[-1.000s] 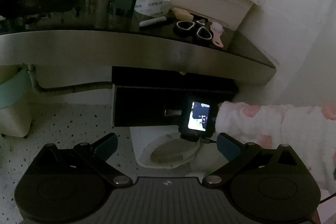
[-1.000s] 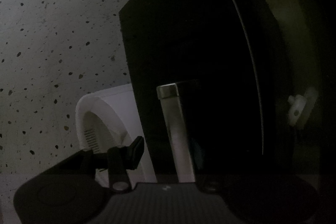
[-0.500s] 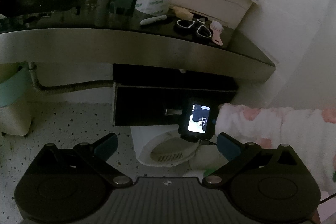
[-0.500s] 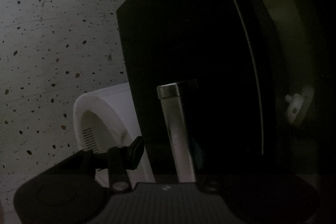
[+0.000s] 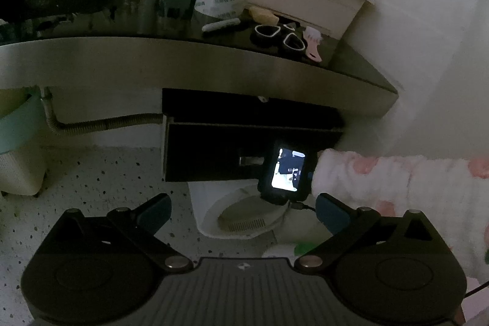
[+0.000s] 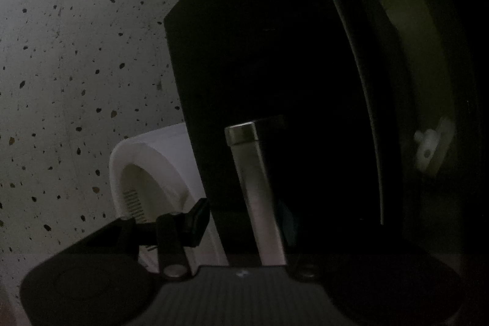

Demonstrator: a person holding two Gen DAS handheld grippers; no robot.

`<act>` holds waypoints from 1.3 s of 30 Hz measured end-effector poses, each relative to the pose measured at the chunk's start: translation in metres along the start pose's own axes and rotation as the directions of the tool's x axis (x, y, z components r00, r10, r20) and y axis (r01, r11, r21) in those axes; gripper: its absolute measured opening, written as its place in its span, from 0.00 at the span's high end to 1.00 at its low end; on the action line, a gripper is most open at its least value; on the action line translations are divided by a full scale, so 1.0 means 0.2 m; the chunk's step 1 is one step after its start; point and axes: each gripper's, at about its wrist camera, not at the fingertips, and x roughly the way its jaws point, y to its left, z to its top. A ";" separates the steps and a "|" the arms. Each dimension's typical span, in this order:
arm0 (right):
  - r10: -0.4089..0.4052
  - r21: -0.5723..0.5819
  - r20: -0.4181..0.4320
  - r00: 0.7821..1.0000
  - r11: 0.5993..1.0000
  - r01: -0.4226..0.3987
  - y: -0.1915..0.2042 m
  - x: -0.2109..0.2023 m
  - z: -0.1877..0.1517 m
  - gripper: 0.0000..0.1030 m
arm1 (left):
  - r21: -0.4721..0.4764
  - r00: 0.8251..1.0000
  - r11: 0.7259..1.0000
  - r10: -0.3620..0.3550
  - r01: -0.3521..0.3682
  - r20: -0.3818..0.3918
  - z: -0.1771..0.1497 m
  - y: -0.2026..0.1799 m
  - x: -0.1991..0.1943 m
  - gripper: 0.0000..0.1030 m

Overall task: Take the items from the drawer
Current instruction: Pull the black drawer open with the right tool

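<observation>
Black drawer [image 5: 214, 155], metal handle [image 6: 259, 197] between right gripper [image 6: 244, 222] fingers; left gripper [image 5: 243, 211] wide.

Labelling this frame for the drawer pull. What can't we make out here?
- Drawer contents: both views show only its dark front.
- Right gripper grip on the handle: right wrist view, only the left finger shows; the other side is lost in shadow.
- Right gripper in the left wrist view: hidden behind its own camera screen and the sleeve.
- Countertop bottle labels: too small, blurred.
</observation>
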 end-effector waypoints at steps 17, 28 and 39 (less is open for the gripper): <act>-0.012 -0.023 0.020 1.000 1.000 0.012 0.09 -0.07 -0.04 0.52 | -0.007 1.000 1.000 -0.016 0.016 0.007 0.00 -0.02 0.00 0.01; -0.050 0.007 0.057 0.997 0.999 0.050 0.19 -0.16 -0.10 0.63 | 0.043 0.999 0.998 -0.040 0.040 0.006 -0.04 -0.10 -0.04 0.01; 0.010 0.051 0.071 0.997 0.999 -0.013 0.18 -0.26 -0.14 0.76 | 0.051 0.998 0.997 -0.064 0.063 0.019 -0.06 -0.13 -0.08 0.01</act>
